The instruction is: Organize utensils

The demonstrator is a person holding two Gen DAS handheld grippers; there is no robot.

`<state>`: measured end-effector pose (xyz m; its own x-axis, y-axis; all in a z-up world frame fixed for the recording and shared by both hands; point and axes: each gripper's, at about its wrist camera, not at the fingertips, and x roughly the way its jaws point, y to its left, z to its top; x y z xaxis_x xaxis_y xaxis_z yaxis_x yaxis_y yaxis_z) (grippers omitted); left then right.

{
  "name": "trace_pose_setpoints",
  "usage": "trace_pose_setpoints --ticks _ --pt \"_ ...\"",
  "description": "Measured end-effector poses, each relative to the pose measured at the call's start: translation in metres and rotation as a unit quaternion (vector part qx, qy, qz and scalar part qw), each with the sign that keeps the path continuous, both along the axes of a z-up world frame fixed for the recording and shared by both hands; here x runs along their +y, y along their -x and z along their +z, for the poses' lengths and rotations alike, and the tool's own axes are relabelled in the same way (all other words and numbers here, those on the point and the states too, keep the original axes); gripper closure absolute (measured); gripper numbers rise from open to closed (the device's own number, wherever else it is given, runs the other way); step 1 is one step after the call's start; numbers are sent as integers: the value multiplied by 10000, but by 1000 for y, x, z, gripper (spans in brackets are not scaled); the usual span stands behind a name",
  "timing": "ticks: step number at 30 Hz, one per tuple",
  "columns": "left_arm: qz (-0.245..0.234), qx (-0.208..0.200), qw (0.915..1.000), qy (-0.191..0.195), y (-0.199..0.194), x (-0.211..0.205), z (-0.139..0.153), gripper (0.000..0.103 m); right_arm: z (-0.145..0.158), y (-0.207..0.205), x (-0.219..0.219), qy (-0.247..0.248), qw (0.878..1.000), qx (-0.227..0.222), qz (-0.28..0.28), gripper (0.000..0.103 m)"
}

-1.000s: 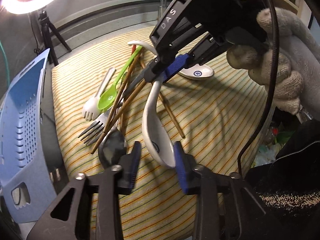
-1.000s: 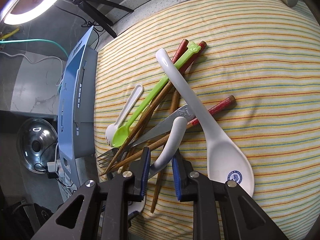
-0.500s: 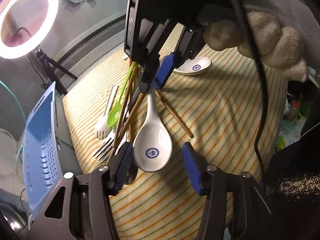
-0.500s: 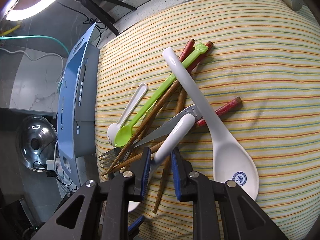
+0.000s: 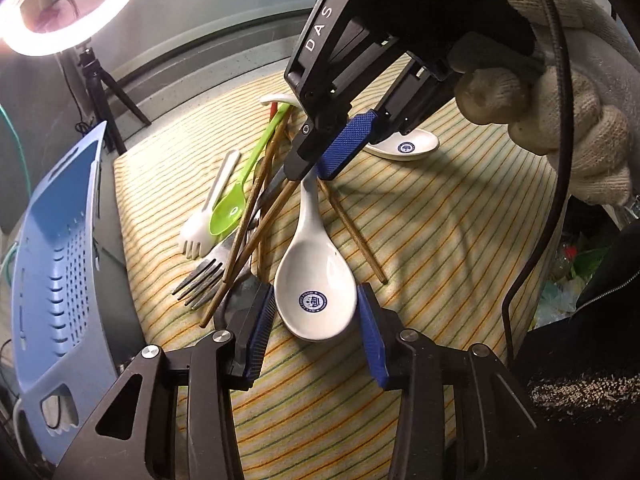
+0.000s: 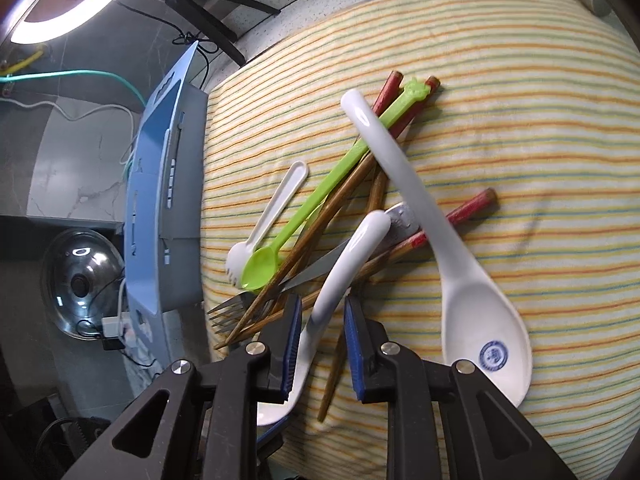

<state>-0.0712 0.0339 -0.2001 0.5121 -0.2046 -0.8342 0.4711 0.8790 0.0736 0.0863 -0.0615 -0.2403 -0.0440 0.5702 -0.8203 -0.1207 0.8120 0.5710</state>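
Striped desk [image 6: 520,128]: utensil pile unsorted, blue basket [image 5: 52,264] empty-looking. Right gripper [image 6: 322,344] jaws pinching white spoon [image 5: 316,280] handle; left gripper [image 5: 316,336] jaws closing round bowl, not yet touching.

Right hand-held gripper [image 6: 322,340] clamped on white ceramic spoon [image 6: 344,264] handle, utensil pile [image 6: 320,216] beyond, second white spoon [image 6: 460,280] alongside, striped cloth [image 6: 520,140], blue basket [image 6: 160,200] at left
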Motion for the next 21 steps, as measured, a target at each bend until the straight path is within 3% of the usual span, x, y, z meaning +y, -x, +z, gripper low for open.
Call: trace_pose_setpoints --ticks 6,12,21 --pt "34 18 9999 145 -2 3 0 63 -3 2 5 -31 10000 -66 31 83" --pt "103 4 9997 220 -1 3 1 63 -4 4 5 -22 10000 -51 -32 90" --pt "260 -186 9983 490 5 5 19 63 23 6 1 -178 9995 -274 12 92"
